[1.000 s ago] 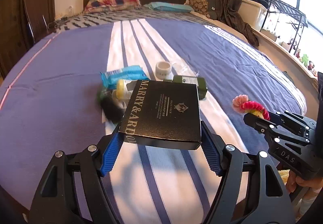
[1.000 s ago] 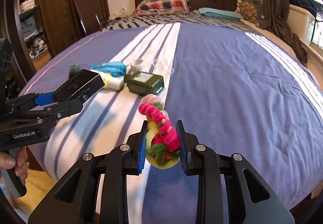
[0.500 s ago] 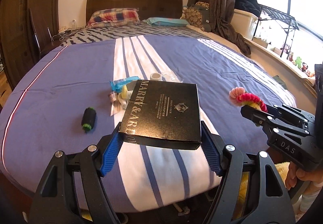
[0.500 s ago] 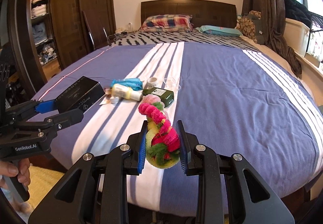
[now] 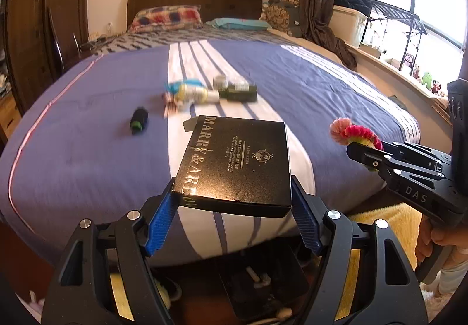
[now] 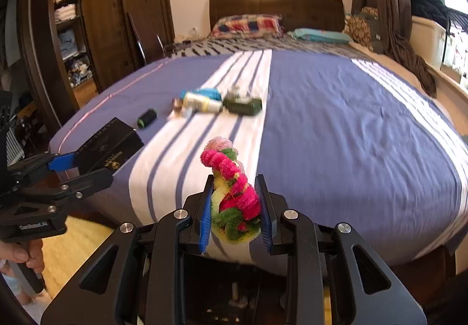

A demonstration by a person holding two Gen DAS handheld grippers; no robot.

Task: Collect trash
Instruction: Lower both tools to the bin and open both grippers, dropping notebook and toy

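Observation:
My left gripper [image 5: 232, 219] is shut on a flat black box [image 5: 238, 167] with gold lettering, held in the air over the foot of the bed. My right gripper [image 6: 235, 208] is shut on a fuzzy pink, yellow and green bundle [image 6: 234, 190], also held beyond the bed's front edge. Each gripper shows in the other view: the right one [image 5: 368, 153] with the bundle [image 5: 355, 133], the left one [image 6: 79, 171] with the box [image 6: 109, 149]. On the white stripe of the bed lies a small heap: a white bottle [image 6: 201, 104], a blue wrapper [image 6: 209, 92], a dark green box [image 6: 242, 105].
A black roll with a green end [image 5: 138, 120] lies apart on the purple cover [image 5: 321, 96]. Under the bed's foot, dark floor and a yellow rug [image 6: 73, 243] show. A wardrobe [image 6: 99, 17] stands left, curtains and a window rack [image 5: 392, 23] right. Pillows [image 5: 166, 17] lie at the headboard.
Both grippers have drawn back from the bed with their loads, so the heap looks farther away and the bed's front edge and the floor below have come into view.

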